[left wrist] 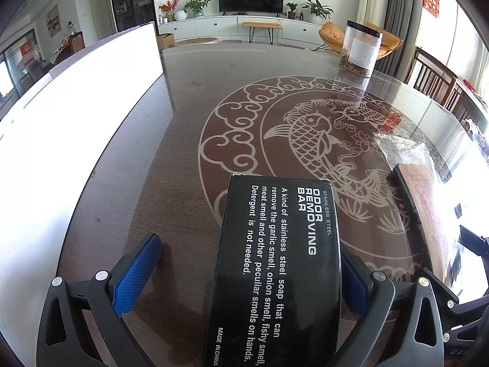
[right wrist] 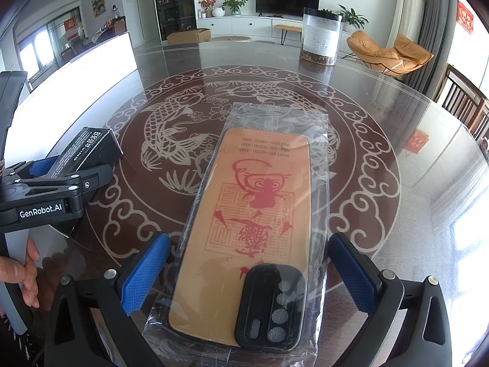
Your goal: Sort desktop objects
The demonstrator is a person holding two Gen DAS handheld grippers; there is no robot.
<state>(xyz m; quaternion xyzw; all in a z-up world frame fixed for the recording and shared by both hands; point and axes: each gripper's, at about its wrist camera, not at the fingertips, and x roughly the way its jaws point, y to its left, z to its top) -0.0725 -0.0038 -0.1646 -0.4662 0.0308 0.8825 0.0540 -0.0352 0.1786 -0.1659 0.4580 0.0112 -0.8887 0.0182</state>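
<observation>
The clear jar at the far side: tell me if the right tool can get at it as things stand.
Probably not right away. The right tool is open, but the bagged phone case lies between its fingers, and the clear jar stands well beyond it across the table. Past the case, the way looks free.

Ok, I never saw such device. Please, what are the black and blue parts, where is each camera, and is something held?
No robot here: a person holds a two-finger gripper in each hand. Each picture comes from a camera on one gripper, looking along its blue-padded fingers. The left gripper is open around a black box of odor removing soap. The right gripper is open around a phone case in a clear bag. Neither is clamped. Below is a glass-topped table; a clear jar stands at its far side.
</observation>
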